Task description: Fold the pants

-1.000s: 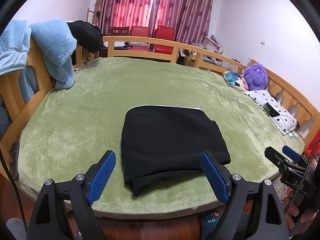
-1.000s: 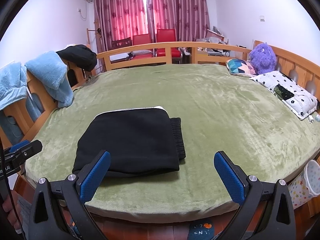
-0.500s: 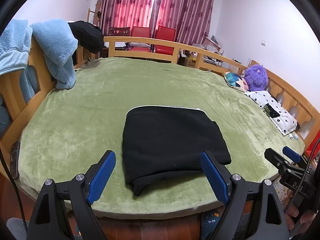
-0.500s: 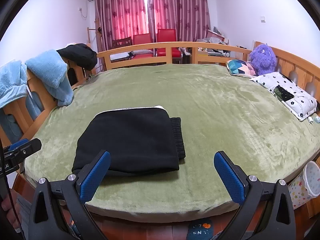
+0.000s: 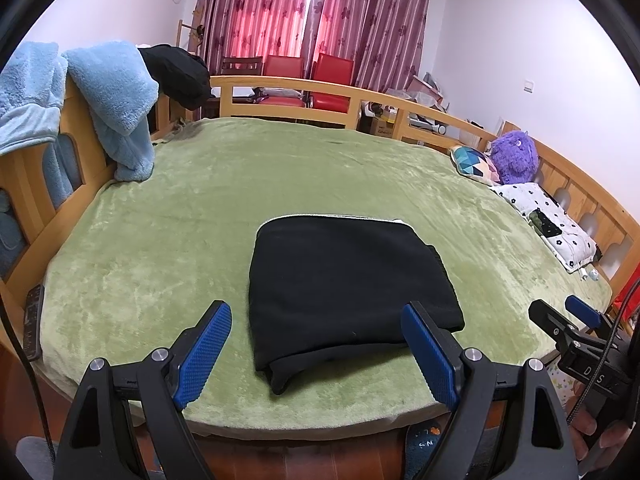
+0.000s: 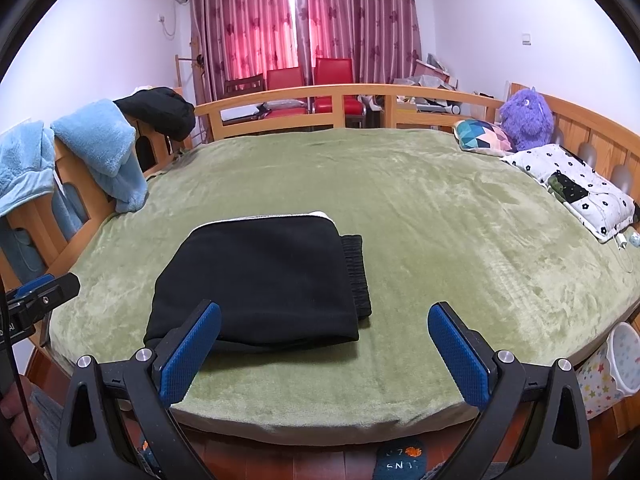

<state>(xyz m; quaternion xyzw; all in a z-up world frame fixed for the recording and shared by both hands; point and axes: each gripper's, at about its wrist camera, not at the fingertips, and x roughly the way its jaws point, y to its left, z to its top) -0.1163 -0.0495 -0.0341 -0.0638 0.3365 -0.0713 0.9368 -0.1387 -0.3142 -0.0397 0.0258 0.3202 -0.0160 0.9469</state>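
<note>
Black pants (image 5: 344,284) shown at lower centre of the left wrist view, folded into a compact rectangle on the green blanket (image 5: 248,176) near the bed's front edge; in the right wrist view, lower left of centre. Ribbed waistband (image 6: 356,272) protruding from under the right edge of the top layer; thin pale lining visible along the far edge. Placement close to the near edge judged to suit reach from the standing position at the bedside.

Left gripper (image 5: 320,354) at bottom of frame, jaws spread wide, nothing between the 2 blue pads, clear of the cloth and hovering before the bed edge. Right gripper (image 6: 324,354) likewise wide apart and empty, left pad overlapping the pants' near corner in the picture only; contact not evident. Both tilted downward toward the bundle, judged a withdrawn pose after release, fold apparently complete.

Blue fleece garment (image 5: 116,108) and dark garment (image 5: 176,72) draped over the wooden rail (image 5: 288,92) at upper left, away from the working area. Purple plush toy (image 5: 514,158), patterned cushion (image 5: 474,160) and spotted pillow (image 5: 548,224) ranged along the right rail, well apart from the pants.
</note>
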